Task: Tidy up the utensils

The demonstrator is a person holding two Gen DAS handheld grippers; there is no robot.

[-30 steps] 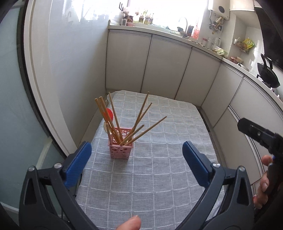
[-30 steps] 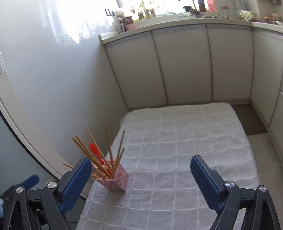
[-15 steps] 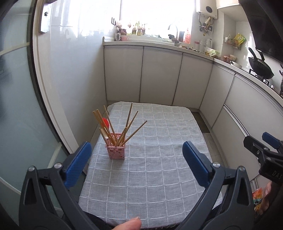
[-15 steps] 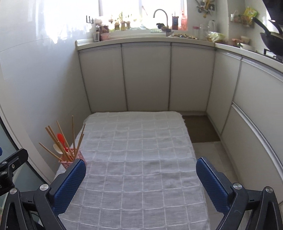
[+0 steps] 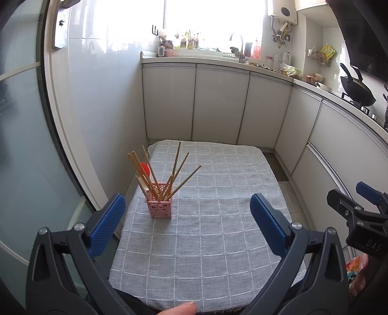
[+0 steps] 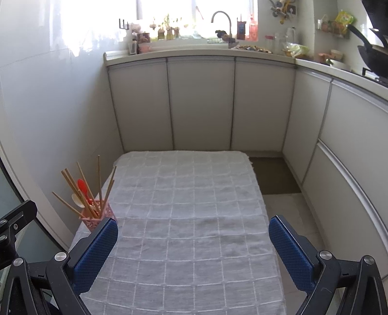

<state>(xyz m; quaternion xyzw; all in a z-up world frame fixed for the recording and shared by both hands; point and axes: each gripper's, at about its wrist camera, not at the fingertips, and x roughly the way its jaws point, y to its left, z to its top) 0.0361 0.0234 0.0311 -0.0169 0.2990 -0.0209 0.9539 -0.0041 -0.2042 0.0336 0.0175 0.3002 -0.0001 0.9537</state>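
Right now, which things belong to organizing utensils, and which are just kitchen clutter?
Job:
pink perforated plastic holder
wooden chopsticks
red plastic spoon
cream spoon

Lying about:
black wok
curved metal faucet
grey checked tablecloth

left gripper (image 5: 185,206) jaws spread wide, right gripper (image 6: 192,232) likewise, empty, probably a fingertip (image 5: 179,309) below
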